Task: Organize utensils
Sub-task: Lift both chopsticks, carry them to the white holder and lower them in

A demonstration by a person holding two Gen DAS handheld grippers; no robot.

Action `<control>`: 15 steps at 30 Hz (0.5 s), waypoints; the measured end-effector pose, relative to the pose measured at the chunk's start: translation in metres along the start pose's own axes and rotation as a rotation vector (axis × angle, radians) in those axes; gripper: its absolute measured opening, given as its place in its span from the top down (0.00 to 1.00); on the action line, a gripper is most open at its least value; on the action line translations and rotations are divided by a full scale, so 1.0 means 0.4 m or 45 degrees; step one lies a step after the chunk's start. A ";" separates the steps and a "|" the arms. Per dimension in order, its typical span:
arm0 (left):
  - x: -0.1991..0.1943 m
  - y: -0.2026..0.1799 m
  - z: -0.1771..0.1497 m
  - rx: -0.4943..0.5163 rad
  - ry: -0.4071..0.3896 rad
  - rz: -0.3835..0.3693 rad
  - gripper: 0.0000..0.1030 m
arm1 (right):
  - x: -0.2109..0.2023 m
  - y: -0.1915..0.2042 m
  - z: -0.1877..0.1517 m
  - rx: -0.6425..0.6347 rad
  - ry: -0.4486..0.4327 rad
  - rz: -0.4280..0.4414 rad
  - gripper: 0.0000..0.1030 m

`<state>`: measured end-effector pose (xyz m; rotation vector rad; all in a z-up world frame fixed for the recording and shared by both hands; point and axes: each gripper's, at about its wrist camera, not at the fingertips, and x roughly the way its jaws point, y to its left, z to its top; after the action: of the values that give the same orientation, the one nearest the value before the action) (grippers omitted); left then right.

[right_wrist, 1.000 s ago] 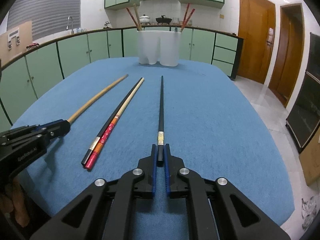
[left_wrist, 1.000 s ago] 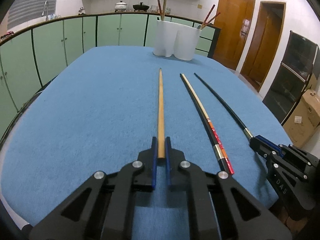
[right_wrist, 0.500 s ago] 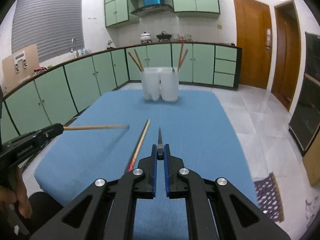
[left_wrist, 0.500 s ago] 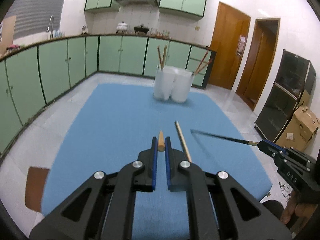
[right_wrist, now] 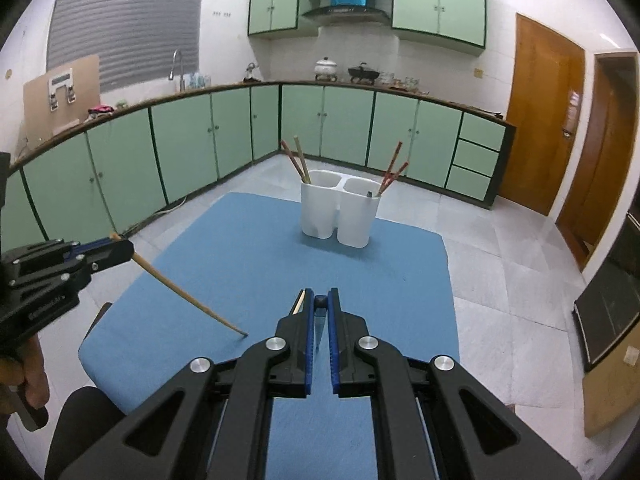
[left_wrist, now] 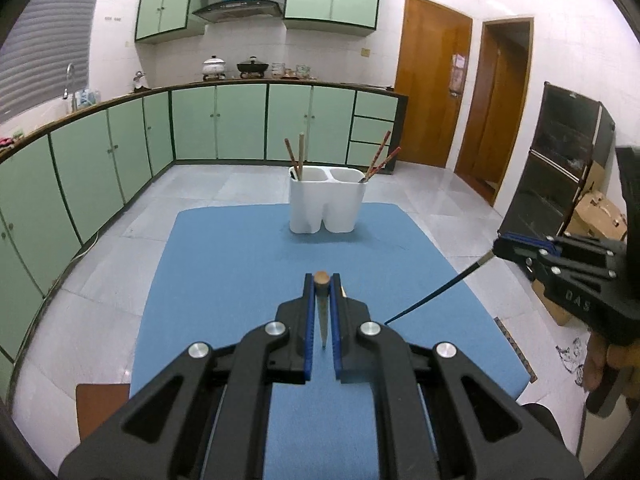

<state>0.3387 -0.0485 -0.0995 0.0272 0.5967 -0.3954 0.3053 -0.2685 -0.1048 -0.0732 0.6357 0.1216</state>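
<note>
My left gripper (left_wrist: 322, 280) is shut on a tan wooden chopstick (left_wrist: 321, 308) that hangs tip down above the blue table (left_wrist: 224, 280); it also shows in the right wrist view (right_wrist: 188, 294). My right gripper (right_wrist: 320, 300) is shut on a black chopstick (right_wrist: 319, 320), also tip down, and seen in the left wrist view (left_wrist: 436, 292). A white two-compartment holder (left_wrist: 327, 204) stands at the table's far end with several chopsticks in it. A red-patterned chopstick (right_wrist: 298, 302) lies on the table, mostly hidden behind the fingers.
Green kitchen cabinets (left_wrist: 240, 120) run along the far and left walls. Wooden doors (left_wrist: 432, 96) are at the right. A black shelf unit (left_wrist: 560, 168) and a cardboard box (left_wrist: 596, 212) stand right of the table. Tiled floor surrounds the table.
Both grippers have lifted their chopsticks off the table and risen high. The chopsticks have swung from lying flat to pointing tip down. The red-patterned chopstick stayed on the table.
</note>
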 end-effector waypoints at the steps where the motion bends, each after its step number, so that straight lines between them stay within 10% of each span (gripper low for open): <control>1: 0.001 -0.001 0.012 0.010 -0.002 0.000 0.94 | 0.002 -0.003 0.017 -0.005 0.007 0.004 0.94; 15: 0.024 -0.010 0.202 0.077 -0.073 -0.025 0.94 | 0.015 -0.053 0.207 0.003 0.051 0.070 0.94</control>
<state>0.3883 -0.0668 -0.0376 0.0682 0.5290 -0.4318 0.3615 -0.2802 -0.0411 -0.0562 0.6777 0.1730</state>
